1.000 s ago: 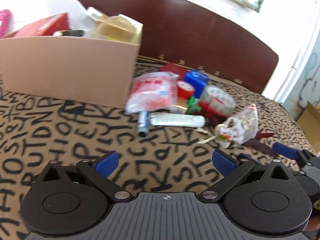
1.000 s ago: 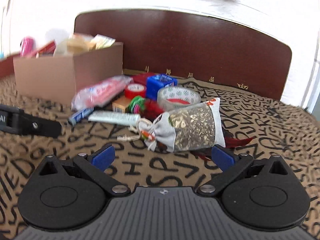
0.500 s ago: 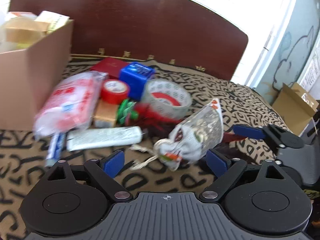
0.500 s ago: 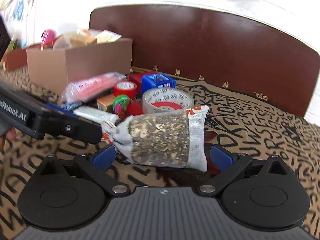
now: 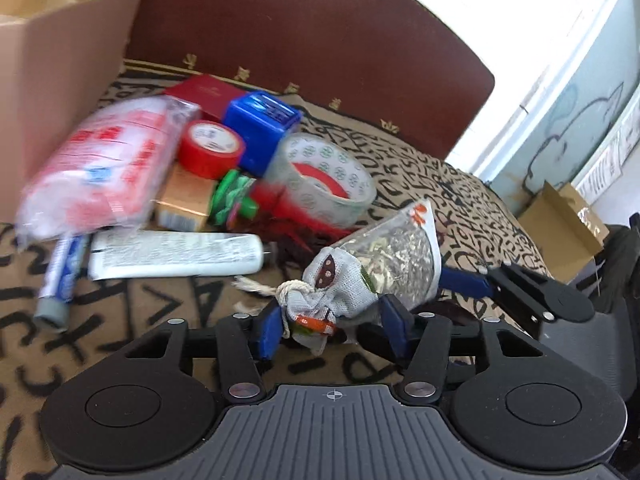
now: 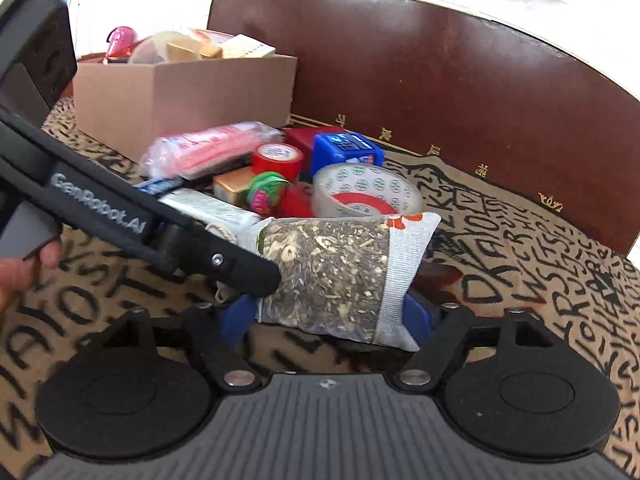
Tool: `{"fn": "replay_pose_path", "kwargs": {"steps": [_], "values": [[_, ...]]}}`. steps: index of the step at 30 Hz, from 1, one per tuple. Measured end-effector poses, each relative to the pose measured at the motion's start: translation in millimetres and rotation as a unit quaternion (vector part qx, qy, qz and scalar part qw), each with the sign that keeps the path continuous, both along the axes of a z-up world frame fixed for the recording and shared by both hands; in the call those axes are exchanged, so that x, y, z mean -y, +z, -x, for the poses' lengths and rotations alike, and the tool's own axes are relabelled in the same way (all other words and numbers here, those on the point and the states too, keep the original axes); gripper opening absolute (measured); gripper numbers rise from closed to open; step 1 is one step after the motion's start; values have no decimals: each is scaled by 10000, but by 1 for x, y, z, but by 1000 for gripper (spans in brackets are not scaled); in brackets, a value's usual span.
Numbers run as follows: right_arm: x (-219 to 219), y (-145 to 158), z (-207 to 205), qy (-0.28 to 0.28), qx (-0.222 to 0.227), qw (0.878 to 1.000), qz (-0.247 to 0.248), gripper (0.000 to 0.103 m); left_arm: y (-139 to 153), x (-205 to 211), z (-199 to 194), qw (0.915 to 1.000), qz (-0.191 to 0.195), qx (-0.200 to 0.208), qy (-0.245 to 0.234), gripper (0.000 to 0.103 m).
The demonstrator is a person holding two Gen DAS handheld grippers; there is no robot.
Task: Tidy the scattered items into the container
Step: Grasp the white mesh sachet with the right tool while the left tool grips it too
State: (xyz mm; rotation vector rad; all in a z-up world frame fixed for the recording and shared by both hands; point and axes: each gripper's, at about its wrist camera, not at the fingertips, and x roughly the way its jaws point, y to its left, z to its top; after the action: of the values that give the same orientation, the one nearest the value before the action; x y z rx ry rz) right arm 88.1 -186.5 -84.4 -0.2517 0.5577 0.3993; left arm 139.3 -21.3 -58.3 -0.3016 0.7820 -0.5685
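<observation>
A dark brown curved headboard [image 5: 320,40] stands at the far edge of the scene, with a row of small gold emblems along its foot. Spread in front of the headboard is a tan bedcover [image 6: 540,248] printed all over with black letters. To the right of the headboard rises a pale blue wall [image 5: 592,92] bearing an outlined cartoon drawing. Below that wall, beyond the headboard's right end, sits a small open cardboard carton [image 5: 560,232] on the floor.
</observation>
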Motion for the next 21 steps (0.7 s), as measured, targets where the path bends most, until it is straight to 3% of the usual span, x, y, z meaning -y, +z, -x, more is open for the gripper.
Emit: {"fn": "replay_pose_path", "kwargs": {"steps": [2, 3, 6, 7, 8, 13, 16, 21], "values": [[-6, 6, 9, 95, -116, 9997, -176, 73, 5, -13, 11, 10000, 24, -47, 80, 51], [-9, 9, 13, 165, -162, 9995, -222, 62, 8, -21, 18, 9998, -16, -77, 159, 51], [-16, 20, 30, 439, -430, 9960, -647, 47, 16, -52, 43, 9990, 2, -250, 362, 50], [-19, 23, 34, 554, -530, 9942, -759, 47, 18, -62, 52, 9988, 66, -295, 390, 51], [-22, 24, 39, 690, -575, 9924, -841, 47, 20, -72, 60, 9985, 110, -329, 430, 63], [-36, 22, 49, 882, -574, 9917, -741, 59, 14, -102, 73, 9960, 73, -389, 802, 77], [-36, 20, 45, 768, -735, 9916, -734, 66, 10, -109, 69, 9958, 304, -497, 712, 79], [-34, 14, 42, 676, -913, 9912, -679, 71, 10, -96, 64, 9981, 160, -331, 493, 88]]}}
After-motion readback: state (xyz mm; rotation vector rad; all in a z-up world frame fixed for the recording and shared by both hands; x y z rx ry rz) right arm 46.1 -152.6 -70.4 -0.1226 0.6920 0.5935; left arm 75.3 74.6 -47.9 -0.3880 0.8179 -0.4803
